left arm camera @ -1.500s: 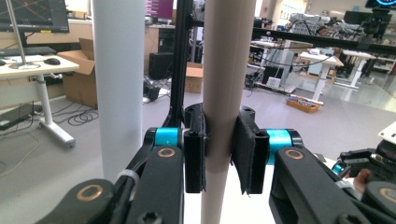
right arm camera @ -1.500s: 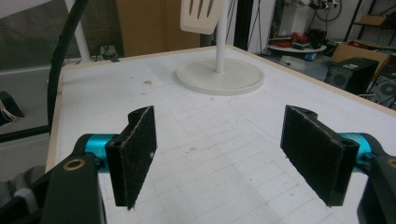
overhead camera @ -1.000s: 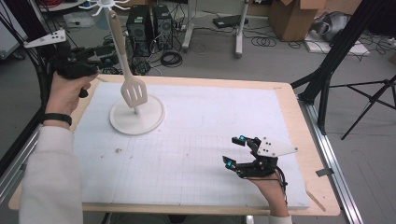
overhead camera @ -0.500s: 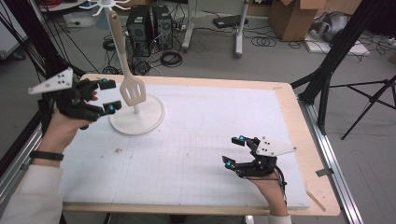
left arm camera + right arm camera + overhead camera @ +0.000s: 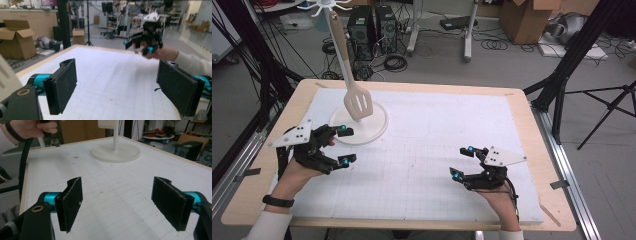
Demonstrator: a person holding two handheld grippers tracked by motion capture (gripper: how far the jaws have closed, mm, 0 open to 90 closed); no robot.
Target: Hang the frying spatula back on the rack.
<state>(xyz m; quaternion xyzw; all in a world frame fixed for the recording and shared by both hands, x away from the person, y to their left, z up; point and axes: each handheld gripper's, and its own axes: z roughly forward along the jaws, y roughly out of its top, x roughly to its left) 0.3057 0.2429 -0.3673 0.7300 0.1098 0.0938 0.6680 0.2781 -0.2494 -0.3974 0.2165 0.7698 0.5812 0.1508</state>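
High view: a wooden spatula point(image 5: 354, 95) hangs on the white stand point(image 5: 362, 127) at the far left of the tabletop point(image 5: 422, 145), so hanging looks done. Left tongs point(image 5: 346, 145), just opened, and right tongs point(image 5: 463, 163) both gape empty; next, probably withdraw.

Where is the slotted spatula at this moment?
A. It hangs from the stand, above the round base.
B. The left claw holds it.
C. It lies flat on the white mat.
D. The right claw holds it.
A: the spatula hangs from the stand over its round base, and both claws are open and empty.
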